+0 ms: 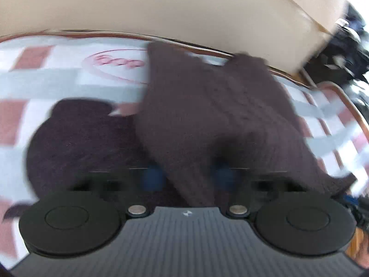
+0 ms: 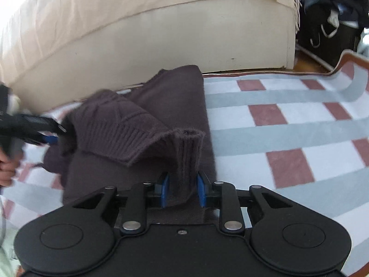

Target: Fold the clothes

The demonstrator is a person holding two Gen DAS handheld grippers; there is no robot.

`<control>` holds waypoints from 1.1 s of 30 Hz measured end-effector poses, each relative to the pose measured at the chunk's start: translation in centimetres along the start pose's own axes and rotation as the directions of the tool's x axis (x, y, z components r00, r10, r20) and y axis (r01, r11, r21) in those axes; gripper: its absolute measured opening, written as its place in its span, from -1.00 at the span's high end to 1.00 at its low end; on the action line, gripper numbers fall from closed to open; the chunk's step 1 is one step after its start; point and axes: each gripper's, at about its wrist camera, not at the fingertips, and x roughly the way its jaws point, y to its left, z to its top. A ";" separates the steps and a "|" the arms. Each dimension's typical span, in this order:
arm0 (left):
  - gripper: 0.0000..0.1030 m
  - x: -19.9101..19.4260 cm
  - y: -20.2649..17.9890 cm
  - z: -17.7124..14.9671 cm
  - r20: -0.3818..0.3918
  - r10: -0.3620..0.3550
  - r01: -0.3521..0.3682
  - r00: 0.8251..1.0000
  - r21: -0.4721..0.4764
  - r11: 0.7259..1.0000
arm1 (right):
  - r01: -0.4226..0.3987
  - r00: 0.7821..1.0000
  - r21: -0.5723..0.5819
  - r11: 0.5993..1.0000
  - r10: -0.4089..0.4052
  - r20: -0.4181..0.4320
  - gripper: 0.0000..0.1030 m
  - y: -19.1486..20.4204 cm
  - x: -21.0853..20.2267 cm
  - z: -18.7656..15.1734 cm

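The left gripper pinches one end of the dark sweater's ribbed hem, lifted off the checked rug; the right gripper pinches the other end, in front of a cream sofa

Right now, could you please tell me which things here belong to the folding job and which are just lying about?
For the job:
- dark knit sweater
- left hand-held gripper
- right hand-held gripper
- checked blanket

Lying about:
- cream sofa
- dark clothes pile
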 end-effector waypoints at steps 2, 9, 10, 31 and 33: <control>0.73 -0.7 -1.4 1.0 0.056 -0.053 0.050 0.997 0.051 0.997 | 0.003 1.000 -0.029 1.000 -0.003 0.013 0.42 0.0 0.0 0.0; 0.73 0.6 -10.5 10.5 0.169 -0.051 -0.001 0.984 0.294 0.956 | -0.023 1.000 -0.007 1.000 0.023 -0.003 0.76 -0.9 -0.1 1.6; 0.73 1.1 -11.9 12.0 0.173 -0.054 -0.005 0.983 0.321 0.947 | -0.031 0.999 0.008 0.999 0.031 -0.009 0.77 -1.2 -0.2 1.7; -0.09 4.6 -12.0 4.4 0.032 0.067 -0.074 0.997 0.419 0.905 | -0.208 0.977 0.596 0.776 0.198 0.083 0.23 -8.6 -0.4 -1.9; -0.09 3.6 -10.5 3.0 0.023 0.062 -0.066 0.998 0.396 0.916 | -0.210 0.977 0.634 0.744 0.188 0.104 0.09 -8.9 -0.1 -1.6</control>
